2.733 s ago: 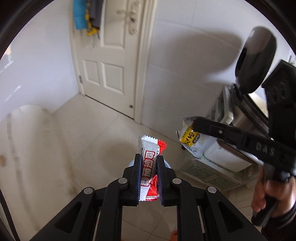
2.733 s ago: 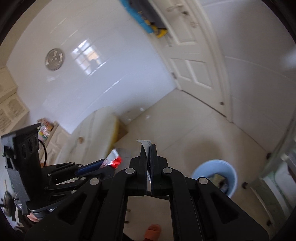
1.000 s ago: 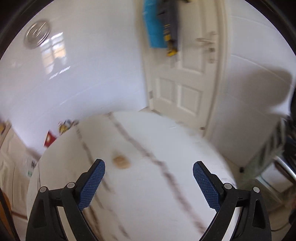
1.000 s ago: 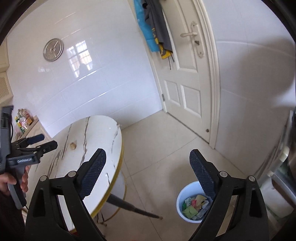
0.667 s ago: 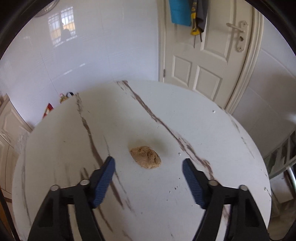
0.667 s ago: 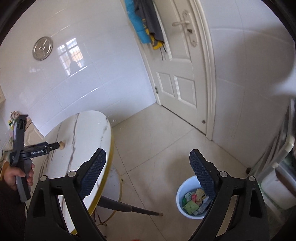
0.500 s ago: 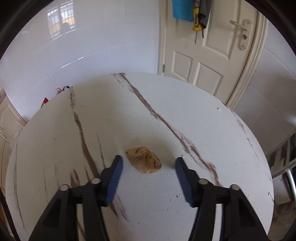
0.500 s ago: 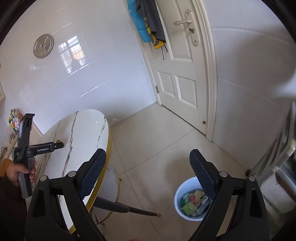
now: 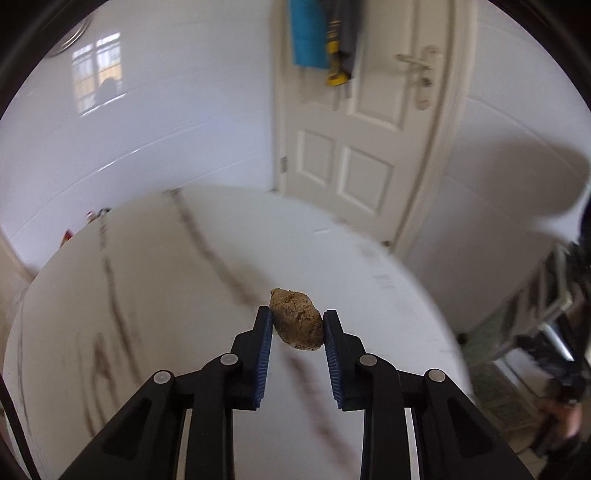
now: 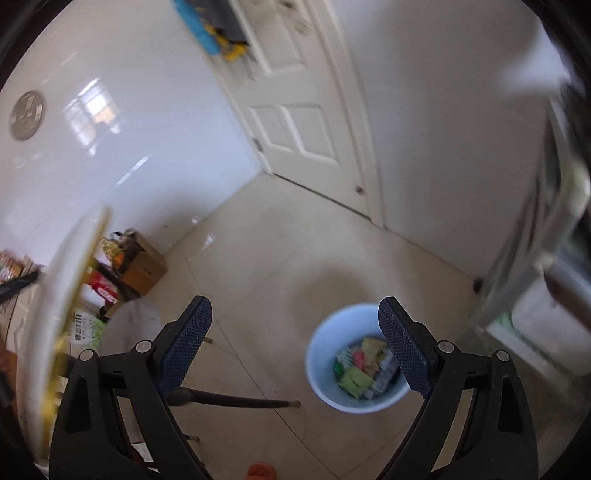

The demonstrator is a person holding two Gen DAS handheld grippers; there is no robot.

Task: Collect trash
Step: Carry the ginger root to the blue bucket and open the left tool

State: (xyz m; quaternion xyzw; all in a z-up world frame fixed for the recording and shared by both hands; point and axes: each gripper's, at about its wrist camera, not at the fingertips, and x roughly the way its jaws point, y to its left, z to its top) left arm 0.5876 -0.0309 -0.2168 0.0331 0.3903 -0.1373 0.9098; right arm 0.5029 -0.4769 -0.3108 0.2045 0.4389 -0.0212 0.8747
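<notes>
The round tabletop (image 9: 155, 332) is white stone with dark brown streaks running across it, and in the right wrist view its rim shows a yellow edge. The left gripper (image 9: 297, 334) has just been closing its jaws, and its blue pads now pinch a brown crumbly lump (image 9: 296, 325) between them, over the middle of the tabletop; the blur hides whether the lump is touching the stone. Beyond the far edge stand glossy white wall tiles and a white panelled door (image 9: 354, 122) with a blue cloth (image 9: 308, 33) hanging on it. The right gripper (image 10: 295, 325) is spread wide with nothing between its pads, over a pale tiled floor (image 10: 280, 251). On that floor, well apart from the table, sits a light blue bin (image 10: 321, 373) holding coloured wrappers. A cardboard box (image 10: 146, 267) stands by the wall under the table's far side.
</notes>
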